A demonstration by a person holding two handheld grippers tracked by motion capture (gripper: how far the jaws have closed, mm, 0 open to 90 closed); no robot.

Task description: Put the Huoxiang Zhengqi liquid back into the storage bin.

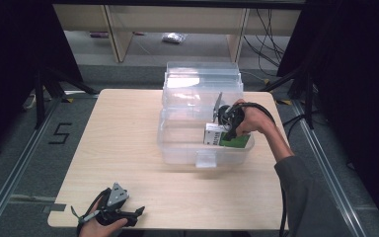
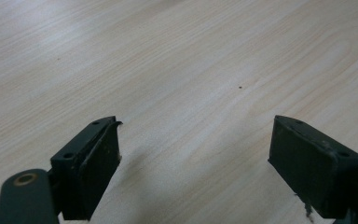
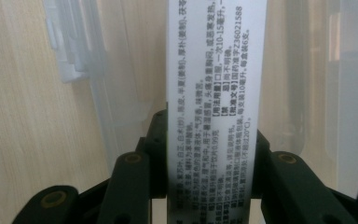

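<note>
High view: right hand-held gripper holds a white-green box inside the clear bin on the tabletop, left hand-held gripper at near edge; left gripper view: jaws spread wide over bare wood; right gripper view: jaws clamp the printed box.

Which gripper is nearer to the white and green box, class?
Right. The right gripper is clamped on the box inside the clear bin; the left gripper rests open at the table's near edge, far away.
</note>
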